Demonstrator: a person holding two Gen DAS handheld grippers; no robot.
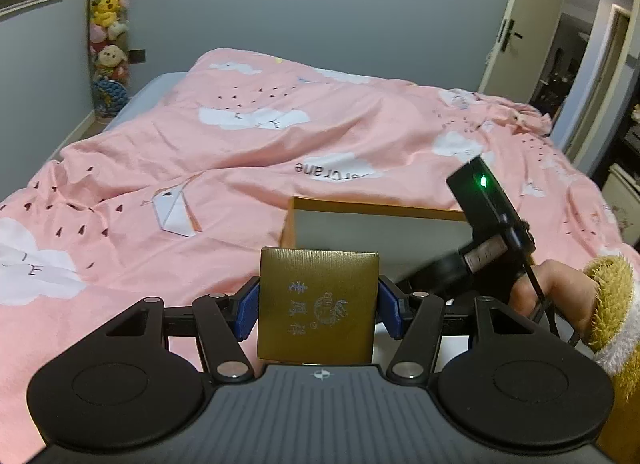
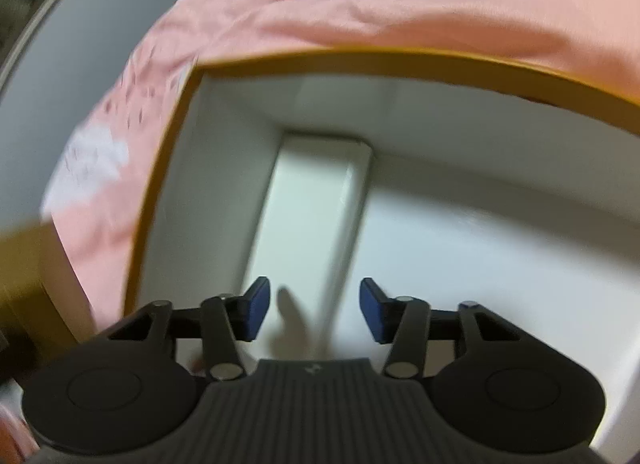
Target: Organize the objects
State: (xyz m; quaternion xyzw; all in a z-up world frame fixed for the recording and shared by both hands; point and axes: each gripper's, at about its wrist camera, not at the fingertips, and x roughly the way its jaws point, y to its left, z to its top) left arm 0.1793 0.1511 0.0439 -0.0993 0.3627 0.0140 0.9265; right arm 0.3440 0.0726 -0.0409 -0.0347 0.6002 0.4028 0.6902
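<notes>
My left gripper is shut on a small gold box with printed characters, held upright above the pink bed. Behind it stands an open storage box with a gold rim and white inside. The right gripper's body reaches into that box from the right. In the right wrist view, my right gripper is open and empty inside the storage box. A white rectangular box lies on the box floor just ahead of the fingertips. This view is blurred.
A pink duvet with cloud prints covers the bed. A hanging column of plush toys is in the far left corner. An open door is at the right. A hand in a yellow fleece sleeve holds the right gripper.
</notes>
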